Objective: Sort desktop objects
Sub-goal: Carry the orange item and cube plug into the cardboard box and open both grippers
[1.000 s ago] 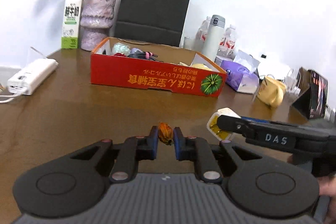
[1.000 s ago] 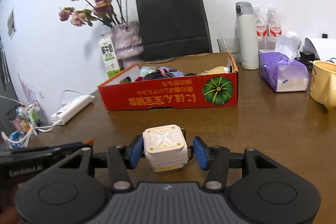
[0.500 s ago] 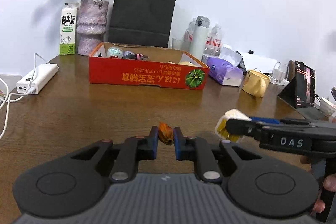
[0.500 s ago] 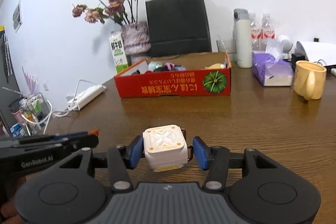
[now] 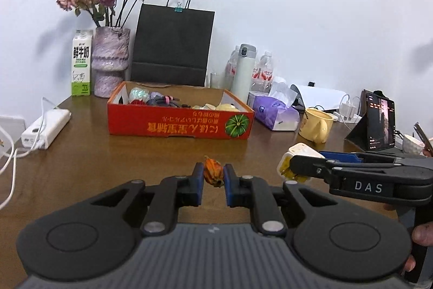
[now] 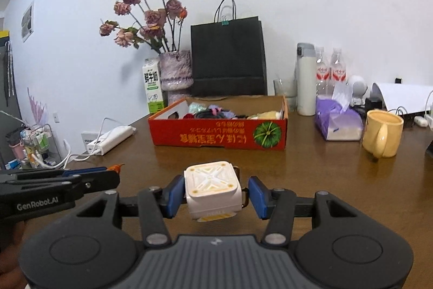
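Note:
My left gripper [image 5: 213, 176] is shut on a small orange dried-flower-like object [image 5: 213, 174], held above the brown table. My right gripper [image 6: 213, 192] is shut on a white cube-shaped gadget with yellow trim [image 6: 212, 190]; the cube also shows in the left wrist view [image 5: 293, 163], to the right of the left gripper. The left gripper's tip with the orange object shows at the left of the right wrist view [image 6: 115, 168]. A red cardboard box [image 5: 178, 125] [image 6: 216, 136] holding several small items stands ahead of both.
Behind the box stand a black paper bag [image 5: 173, 45], a vase of dried roses [image 5: 109, 61] and a milk carton [image 5: 81, 62]. A white power strip [image 5: 46, 129] lies left. A thermos [image 5: 243, 72], purple tissue pack [image 5: 276, 111], yellow mug [image 5: 315, 125] and tablet [image 5: 379, 123] are right.
Both grippers have pulled back and risen from the red box, so it looks smaller and farther. Each keeps its hold on its object.

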Action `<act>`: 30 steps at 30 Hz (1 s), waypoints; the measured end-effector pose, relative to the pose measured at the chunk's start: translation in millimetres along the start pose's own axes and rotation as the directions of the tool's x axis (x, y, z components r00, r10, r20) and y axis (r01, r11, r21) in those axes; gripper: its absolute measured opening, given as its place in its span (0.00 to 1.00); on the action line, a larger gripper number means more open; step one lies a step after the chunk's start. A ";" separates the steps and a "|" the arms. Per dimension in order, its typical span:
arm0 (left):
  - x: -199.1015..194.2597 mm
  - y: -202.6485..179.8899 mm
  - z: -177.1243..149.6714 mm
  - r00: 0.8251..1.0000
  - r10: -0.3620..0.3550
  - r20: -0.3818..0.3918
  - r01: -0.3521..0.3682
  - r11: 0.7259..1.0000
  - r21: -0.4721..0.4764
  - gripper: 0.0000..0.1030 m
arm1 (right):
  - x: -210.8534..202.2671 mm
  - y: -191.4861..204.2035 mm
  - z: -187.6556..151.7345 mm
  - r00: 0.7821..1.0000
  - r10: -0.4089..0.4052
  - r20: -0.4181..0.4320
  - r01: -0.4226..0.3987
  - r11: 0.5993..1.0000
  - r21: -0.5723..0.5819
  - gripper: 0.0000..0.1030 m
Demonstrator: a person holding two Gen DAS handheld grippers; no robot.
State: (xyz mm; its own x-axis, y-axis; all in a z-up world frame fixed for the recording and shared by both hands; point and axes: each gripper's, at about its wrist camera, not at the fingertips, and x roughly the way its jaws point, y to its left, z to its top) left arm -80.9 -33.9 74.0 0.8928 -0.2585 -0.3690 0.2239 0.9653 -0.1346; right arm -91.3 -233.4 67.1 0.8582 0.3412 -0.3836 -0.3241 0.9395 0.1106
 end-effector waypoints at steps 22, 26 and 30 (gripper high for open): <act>274.0 98.1 162.8 0.968 -0.030 -0.248 0.008 0.996 -0.090 0.15 | 264.1 -84.8 178.1 0.988 0.063 -0.144 -0.041 0.988 0.152 0.49; 308.0 97.0 163.3 0.966 -0.016 -0.257 -0.002 0.998 -0.069 0.16 | 326.1 -96.4 173.4 0.973 -0.001 -0.229 0.037 0.988 0.153 0.49; 350.0 89.4 179.3 0.960 -0.005 -0.279 -0.007 0.999 -0.040 0.16 | 358.8 -108.4 175.7 0.967 -0.064 -0.245 0.095 0.988 0.118 0.49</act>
State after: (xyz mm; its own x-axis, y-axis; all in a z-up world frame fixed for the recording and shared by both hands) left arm 321.7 -31.4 97.8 0.7472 -0.2631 -0.6103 0.2022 0.9648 -0.1684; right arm 321.8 -207.6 78.5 0.7533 0.2631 -0.6028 -0.1921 0.9645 0.1810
